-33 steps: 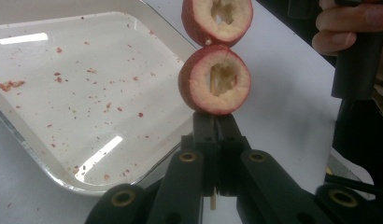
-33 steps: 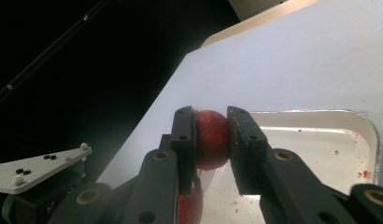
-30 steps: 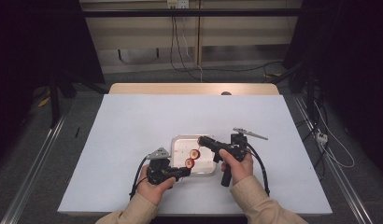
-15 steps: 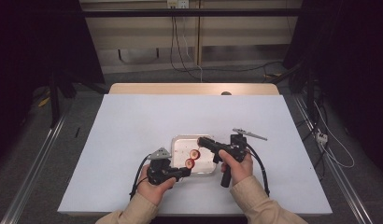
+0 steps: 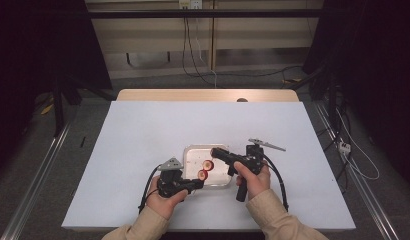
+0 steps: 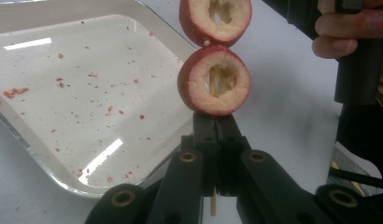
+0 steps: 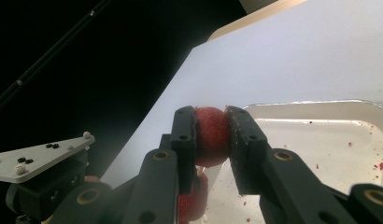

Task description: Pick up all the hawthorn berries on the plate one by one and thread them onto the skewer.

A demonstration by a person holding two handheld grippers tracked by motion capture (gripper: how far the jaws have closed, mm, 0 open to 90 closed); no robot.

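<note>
Where the white table (image 5: pixel 143 150) is seen from the high view, a shallow metal tray (image 5: pixel 192 153) is set near its front edge, between the two hands. Two cored red fruit pieces are threaded on a thin wooden skewer (image 6: pixel 212 205) above the tray. The lower fruit piece (image 6: pixel 214 80) is seen in the left gripper view with its hollowed pale centre facing the camera, directly above the closed jaws of the left gripper (image 6: pixel 213 126), which are clamped on the skewer. The upper fruit piece (image 7: pixel 211 135) is grasped at its red sides between the jaws of the right gripper (image 7: pixel 212 133), as seen in the right gripper view. In the high view, the left gripper (image 5: pixel 195 184) is held at the tray's near edge and the right gripper (image 5: pixel 216 152) reaches over the tray from the right. Red flecks are scattered over the tray floor.
</note>
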